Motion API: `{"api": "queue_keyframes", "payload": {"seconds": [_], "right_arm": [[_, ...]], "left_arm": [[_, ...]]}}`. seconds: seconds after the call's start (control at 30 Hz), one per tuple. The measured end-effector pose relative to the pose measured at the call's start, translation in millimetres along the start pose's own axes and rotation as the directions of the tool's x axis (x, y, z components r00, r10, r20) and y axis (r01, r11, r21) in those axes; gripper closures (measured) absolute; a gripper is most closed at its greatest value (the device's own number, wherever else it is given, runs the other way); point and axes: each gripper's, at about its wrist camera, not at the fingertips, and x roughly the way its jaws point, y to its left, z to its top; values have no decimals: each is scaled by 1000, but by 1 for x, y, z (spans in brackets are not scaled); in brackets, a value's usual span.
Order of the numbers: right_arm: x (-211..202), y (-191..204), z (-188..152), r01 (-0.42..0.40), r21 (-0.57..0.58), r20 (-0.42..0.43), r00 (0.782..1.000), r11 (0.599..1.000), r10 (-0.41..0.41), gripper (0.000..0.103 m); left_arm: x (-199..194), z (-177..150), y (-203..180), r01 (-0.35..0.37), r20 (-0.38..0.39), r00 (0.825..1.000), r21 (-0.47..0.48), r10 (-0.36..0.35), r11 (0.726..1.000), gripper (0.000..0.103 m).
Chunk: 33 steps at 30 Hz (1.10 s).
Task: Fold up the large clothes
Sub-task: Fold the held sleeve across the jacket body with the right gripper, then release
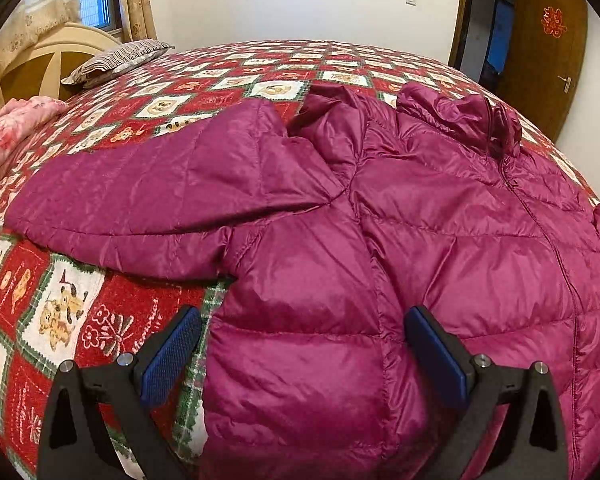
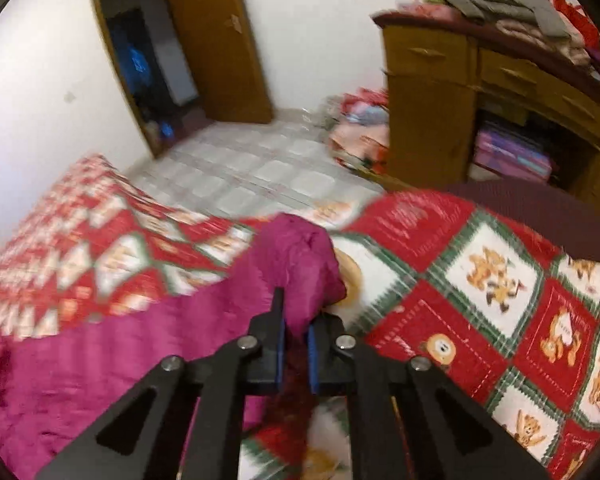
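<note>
A magenta puffer jacket (image 1: 420,240) lies spread front-up on the red, green and white patterned bedspread (image 1: 228,80), one sleeve (image 1: 148,204) stretched out to the left. My left gripper (image 1: 304,344) is open wide over the jacket's near left edge; its blue pads (image 1: 172,356) stand on either side of the fabric without pressing it. In the right wrist view my right gripper (image 2: 296,332) is shut on a bunched fold of the jacket (image 2: 296,256), which sticks up past the fingertips. The rest of the jacket trails off to the left.
A striped pillow (image 1: 116,60) and a pink quilt (image 1: 12,128) lie at the bed's far left by the headboard. Beyond the bed's edge are tiled floor (image 2: 260,168), an open wooden door (image 2: 220,40), and a wooden desk (image 2: 432,120) piled with clothes.
</note>
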Motion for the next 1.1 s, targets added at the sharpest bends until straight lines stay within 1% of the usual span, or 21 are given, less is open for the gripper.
{"api": "queue_keyframes", "payload": {"seconds": [0.07, 0.1, 0.13, 0.17, 0.2, 0.3, 0.37, 0.43, 0.47, 0.53, 0.57, 0.63, 0.7, 0.73, 0.77, 0.83, 0.9, 0.93, 1.0, 1.03, 1.1], "right_arm": [[-25, 17, 6, -35, -50, 38, 999, 998, 37, 92], [-41, 30, 8, -57, -87, 58, 996, 995, 62, 92], [-49, 41, 9, -68, -110, 71, 995, 992, 76, 92], [-69, 58, 9, -92, -150, 92, 990, 984, 107, 92], [-75, 70, 8, -106, -170, 100, 987, 980, 124, 92], [-108, 123, -6, -169, -275, 115, 972, 947, 206, 92], [-126, 160, -25, -225, -337, 102, 957, 914, 273, 92], [-135, 194, -47, -293, -377, 67, 938, 879, 341, 92], [-141, 217, -63, -336, -401, 39, 923, 852, 383, 92], [-145, 242, -83, -377, -429, 7, 907, 821, 420, 92], [-148, 263, -100, -404, -456, -19, 895, 793, 445, 92], [-151, 286, -124, -437, -489, -52, 879, 755, 474, 92], [-148, 311, -148, -473, -515, -101, 861, 715, 498, 92], [-146, 317, -152, -483, -521, -117, 857, 703, 502, 92], [-142, 332, -168, -504, -531, -150, 847, 681, 510, 92], [-141, 347, -189, -529, -542, -189, 834, 653, 519, 92], [-135, 368, -215, -550, -566, -231, 821, 614, 523, 92], [-134, 375, -226, -558, -576, -246, 816, 598, 524, 92], [-131, 388, -247, -575, -588, -280, 805, 569, 524, 92], [-129, 393, -257, -585, -591, -298, 798, 555, 525, 92], [-128, 399, -271, -605, -598, -328, 783, 526, 528, 92]], "left_arm": [[0, 0, 1, 5, 2, 1000, -3, -5, 1000, 1], [0, 0, 1, 7, 3, 1000, -5, -7, 1000, 1], [0, 0, 1, 11, 4, 1000, -8, -11, 1000, 1], [-1, 0, 2, 13, 5, 1000, -9, -12, 1000, 1], [-1, 0, 2, 16, 7, 1000, -11, -16, 1000, 1], [-2, -1, 4, 30, 14, 999, -19, -29, 999, 1], [-4, -1, 7, 43, 21, 999, -29, -42, 999, 1], [-6, -2, 10, 56, 28, 998, -38, -55, 998, 1], [-7, -3, 11, 60, 29, 998, -42, -59, 997, 1], [-13, -3, 14, 48, 25, 999, -44, -47, 998, 1], [-16, -3, 14, 46, 25, 999, -38, -45, 998, 1], [-31, -6, 19, 23, 56, 998, -18, -22, 1000, 1], [-42, -8, 27, 4, 94, 996, -20, -3, 1000, 1], [-48, -10, 33, 1, 118, 993, -23, 1, 1000, 1], [-51, -10, 37, -5, 136, 991, -26, 8, 1000, 1], [-53, -12, 47, -41, 173, 984, -43, 47, 998, 1], [-46, -14, 55, -42, 158, 986, -63, 51, 997, 1], [-35, -17, 60, -16, 119, 993, -87, 26, 996, 1], [-25, -17, 67, 23, 78, 997, -128, -13, 992, 1], [-23, -17, 72, 40, 78, 997, -153, -28, 987, 1], [-23, -18, 73, 49, 89, 995, -165, -35, 985, 1]]}}
